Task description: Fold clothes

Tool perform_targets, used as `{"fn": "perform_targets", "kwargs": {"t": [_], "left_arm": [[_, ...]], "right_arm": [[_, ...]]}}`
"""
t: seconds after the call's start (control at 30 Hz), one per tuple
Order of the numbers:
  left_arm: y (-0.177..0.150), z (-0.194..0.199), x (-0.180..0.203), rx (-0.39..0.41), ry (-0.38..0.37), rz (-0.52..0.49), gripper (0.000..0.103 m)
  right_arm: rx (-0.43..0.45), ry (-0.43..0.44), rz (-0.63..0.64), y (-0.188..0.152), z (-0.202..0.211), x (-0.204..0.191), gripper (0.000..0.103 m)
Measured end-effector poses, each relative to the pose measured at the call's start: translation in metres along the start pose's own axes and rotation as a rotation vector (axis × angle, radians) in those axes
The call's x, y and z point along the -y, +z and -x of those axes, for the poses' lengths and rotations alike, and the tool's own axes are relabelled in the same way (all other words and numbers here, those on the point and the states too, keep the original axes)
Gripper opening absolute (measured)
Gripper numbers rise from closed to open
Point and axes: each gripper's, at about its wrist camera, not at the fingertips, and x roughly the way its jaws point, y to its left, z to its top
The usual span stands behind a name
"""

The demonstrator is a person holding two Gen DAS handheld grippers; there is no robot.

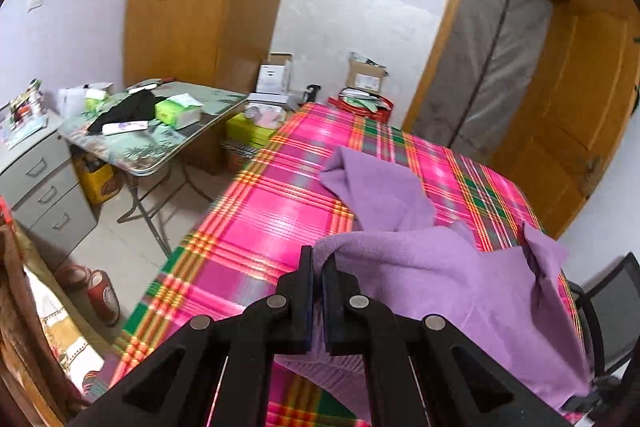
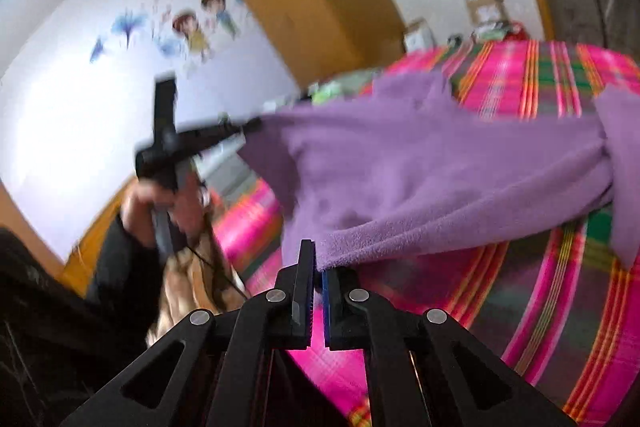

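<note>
A purple fleece garment (image 1: pixel 420 267) lies partly lifted over the pink plaid tablecloth (image 1: pixel 272 203). My left gripper (image 1: pixel 318 263) is shut on a folded edge of it near the table's front. In the right wrist view the same garment (image 2: pixel 420 167) hangs stretched between both grippers above the tablecloth (image 2: pixel 560 287). My right gripper (image 2: pixel 319 263) is shut on its lower hem. The left gripper (image 2: pixel 252 126), held by a person's hand (image 2: pixel 168 199), pinches the far corner. One sleeve flops toward the table's far side (image 1: pixel 360 179).
A folding side table (image 1: pixel 160 123) with tissue packs and a black cloth stands at the left. A grey drawer cabinet (image 1: pixel 44 187) sits beside it. Cardboard boxes (image 1: pixel 366 79) stand beyond the far end, a wooden door (image 1: pixel 580 131) and black chair (image 1: pixel 612 307) at the right.
</note>
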Motion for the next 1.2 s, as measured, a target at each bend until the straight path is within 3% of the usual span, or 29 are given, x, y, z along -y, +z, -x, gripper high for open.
{"fn": "perform_targets", "kwargs": {"t": [0.1,0.23,0.43,0.7,0.83,1.0,1.2], "left_arm": [[-0.011,-0.014,-0.008,-0.06,0.024,-0.015,0.003],[-0.033,-0.026,-0.006,-0.118,0.001,-0.045,0.003],[-0.047,-0.031,-0.008,-0.147,-0.04,-0.037,0.003],[-0.051,-0.027,-0.01,-0.15,-0.069,-0.035,0.003],[-0.053,-0.032,-0.004,-0.161,-0.065,-0.05,0.003],[-0.054,-0.043,-0.005,-0.183,-0.077,-0.048,0.003],[-0.053,-0.054,-0.004,-0.199,-0.096,-0.049,0.003]], "right_arm": [[-0.067,-0.047,-0.04,-0.009,-0.009,0.015,0.016],[-0.007,-0.118,-0.059,0.006,0.004,0.03,0.032],[0.064,-0.219,0.012,0.063,-0.002,0.053,0.033],[-0.052,-0.178,0.01,0.166,-0.108,0.121,0.033],[-0.13,-0.186,-0.04,0.198,-0.164,0.158,0.033],[-0.192,-0.22,-0.105,0.219,-0.223,0.195,0.033],[-0.241,-0.2,-0.198,0.227,-0.265,0.224,0.033]]}}
